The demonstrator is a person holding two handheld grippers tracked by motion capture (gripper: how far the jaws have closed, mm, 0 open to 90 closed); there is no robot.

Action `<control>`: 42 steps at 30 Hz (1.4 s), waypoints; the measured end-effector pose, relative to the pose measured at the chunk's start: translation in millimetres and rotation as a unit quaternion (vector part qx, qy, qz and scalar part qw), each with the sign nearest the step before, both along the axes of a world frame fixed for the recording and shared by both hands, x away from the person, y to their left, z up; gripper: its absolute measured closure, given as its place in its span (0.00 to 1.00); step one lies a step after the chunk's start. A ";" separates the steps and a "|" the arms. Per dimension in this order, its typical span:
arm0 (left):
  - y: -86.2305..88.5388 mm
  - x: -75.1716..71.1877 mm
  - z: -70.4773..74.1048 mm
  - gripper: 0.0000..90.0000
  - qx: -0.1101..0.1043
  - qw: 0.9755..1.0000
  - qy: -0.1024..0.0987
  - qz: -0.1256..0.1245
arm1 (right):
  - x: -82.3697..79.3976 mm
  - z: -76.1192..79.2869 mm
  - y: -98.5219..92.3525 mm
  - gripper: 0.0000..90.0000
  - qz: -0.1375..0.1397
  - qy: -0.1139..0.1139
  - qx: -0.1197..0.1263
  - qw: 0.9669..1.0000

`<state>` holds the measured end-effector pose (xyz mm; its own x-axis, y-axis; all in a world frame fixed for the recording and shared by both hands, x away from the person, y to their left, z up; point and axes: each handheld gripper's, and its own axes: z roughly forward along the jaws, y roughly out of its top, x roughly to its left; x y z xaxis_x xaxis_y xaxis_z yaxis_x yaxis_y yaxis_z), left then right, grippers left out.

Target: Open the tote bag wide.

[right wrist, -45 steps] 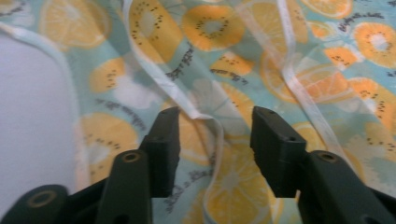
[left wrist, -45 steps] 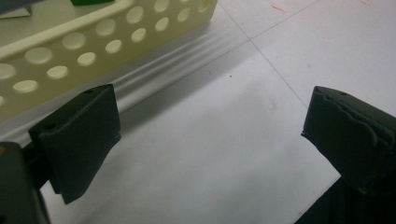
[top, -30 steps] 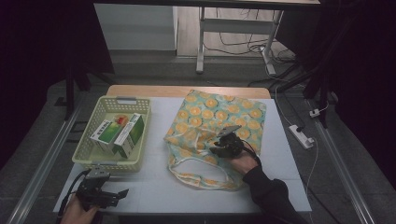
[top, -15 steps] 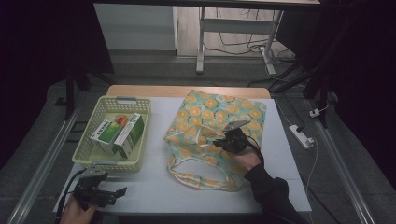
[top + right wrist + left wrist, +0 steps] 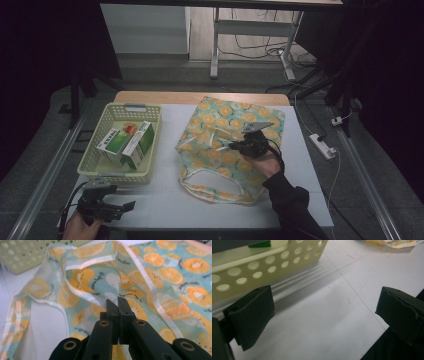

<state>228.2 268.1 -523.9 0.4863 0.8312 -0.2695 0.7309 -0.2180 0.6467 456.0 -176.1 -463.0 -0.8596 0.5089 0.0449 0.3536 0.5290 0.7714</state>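
Note:
A cloth tote bag (image 5: 220, 125) printed with orange slices lies on the white table (image 5: 165, 200), right of centre. My right gripper (image 5: 236, 146) is over the bag's middle, its jaws pressed together on the white-hemmed edge of the bag's mouth (image 5: 82, 293), which stands raised off the lower layer. In the right gripper view the right gripper (image 5: 117, 302) points into the bag (image 5: 175, 270). My left gripper (image 5: 125, 206) rests low at the table's front left corner, open, with bare table between its jaws (image 5: 324, 315).
A pale yellow perforated basket (image 5: 95, 162) stands at the left and holds two green and white boxes (image 5: 125, 142). Its wall (image 5: 262, 262) is just beyond my left gripper. The bag's strap (image 5: 210, 192) loops toward the front edge. A power strip (image 5: 322, 145) lies on the floor at the right.
My right gripper has drawn slightly away from the person and upward with the bag's hem in it. The left gripper has shifted a little at the front left corner.

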 end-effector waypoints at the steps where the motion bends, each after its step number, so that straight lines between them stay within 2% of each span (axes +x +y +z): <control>1: -0.2 -0.1 0.0 0.02 0.000 1.000 -0.001 -0.001 | 0.5 2.7 0.3 1.00 0.000 0.000 0.004 1.000; 7: -0.9 -0.8 0.2 0.02 0.004 1.000 -0.004 -0.004 | 2.3 17.2 3.7 1.00 -0.002 0.001 0.017 1.000; 23: -1.1 -0.3 -0.2 0.01 0.004 1.000 -0.001 -0.005 | 6.9 51.6 10.7 1.00 -0.001 0.000 0.017 1.000; 37: -0.6 -0.2 -0.3 0.00 0.005 1.000 0.000 0.001 | 9.6 63.8 11.0 1.00 -0.007 -0.010 0.022 1.000; 42: -0.7 -0.3 -0.1 0.00 0.005 1.000 0.000 0.003 | 9.2 63.8 9.1 1.00 -0.011 -0.011 0.025 1.000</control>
<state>227.9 267.4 -523.9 0.4808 0.8371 -0.2609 0.7326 -0.2200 0.6441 465.2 -166.9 -399.2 -0.8495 0.5251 0.0521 0.3470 0.4816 0.8048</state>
